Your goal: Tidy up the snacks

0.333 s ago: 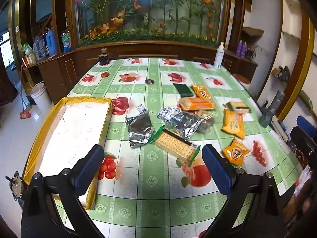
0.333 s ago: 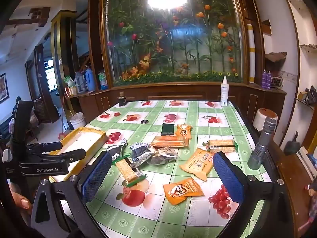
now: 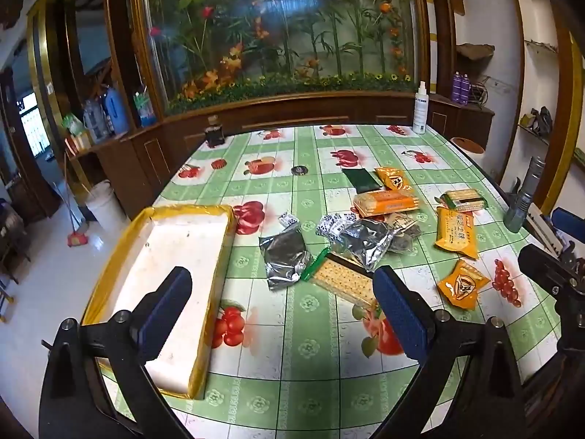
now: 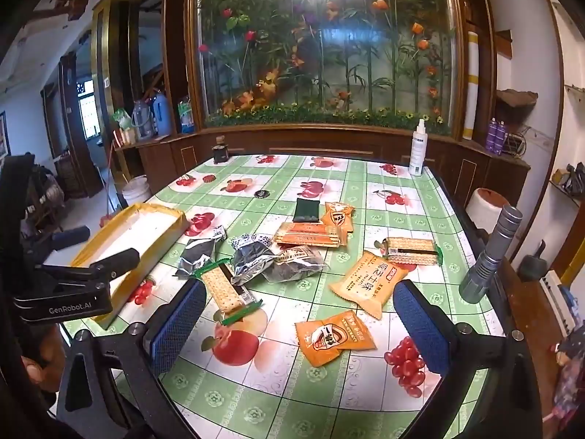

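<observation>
from the left wrist camera, the left gripper (image 3: 281,311) hangs over the near edge of the fruit-print table (image 3: 310,384), its blue pads spread wide with nothing between them. the yellow-lined tray (image 3: 219,256) sits at the left, bare inside. snacks lie loose in the middle: a cracker sleeve (image 3: 342,281), silver foil packs (image 3: 287,256), orange packets (image 3: 457,232).

from the right wrist camera, the right gripper (image 4: 299,325) also stands wide apart, holding nothing, above a small orange packet (image 4: 334,336). the cracker sleeve (image 4: 228,287) lies just beside its left pad. the tray (image 4: 91,252) is well off to the left.
</observation>
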The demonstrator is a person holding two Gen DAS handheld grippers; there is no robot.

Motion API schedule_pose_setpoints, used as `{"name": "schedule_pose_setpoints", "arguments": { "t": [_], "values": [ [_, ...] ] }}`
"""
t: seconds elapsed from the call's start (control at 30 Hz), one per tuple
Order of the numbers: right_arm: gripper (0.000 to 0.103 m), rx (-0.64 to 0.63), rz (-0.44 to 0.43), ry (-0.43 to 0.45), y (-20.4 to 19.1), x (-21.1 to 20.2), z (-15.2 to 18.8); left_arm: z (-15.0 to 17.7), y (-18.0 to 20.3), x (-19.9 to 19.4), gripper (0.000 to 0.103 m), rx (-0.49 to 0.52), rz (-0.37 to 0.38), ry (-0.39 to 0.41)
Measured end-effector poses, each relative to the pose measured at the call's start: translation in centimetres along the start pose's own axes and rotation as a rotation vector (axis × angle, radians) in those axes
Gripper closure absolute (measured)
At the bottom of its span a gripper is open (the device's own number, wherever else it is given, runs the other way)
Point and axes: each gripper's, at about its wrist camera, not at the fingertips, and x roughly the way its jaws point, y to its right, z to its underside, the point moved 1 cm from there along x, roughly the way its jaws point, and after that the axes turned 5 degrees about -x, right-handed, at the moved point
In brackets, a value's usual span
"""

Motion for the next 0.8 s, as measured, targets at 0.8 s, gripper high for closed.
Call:
{"name": "schedule_pose_setpoints", "arguments": {
  "t": [0.8],
  "values": [
    [0.0, -0.015, 0.014, -0.008, -0.29, 1.05, -0.05, -0.31, 0.06, -0.47, 0.003, -0.038, 0.029, -0.002]
  ]
}}
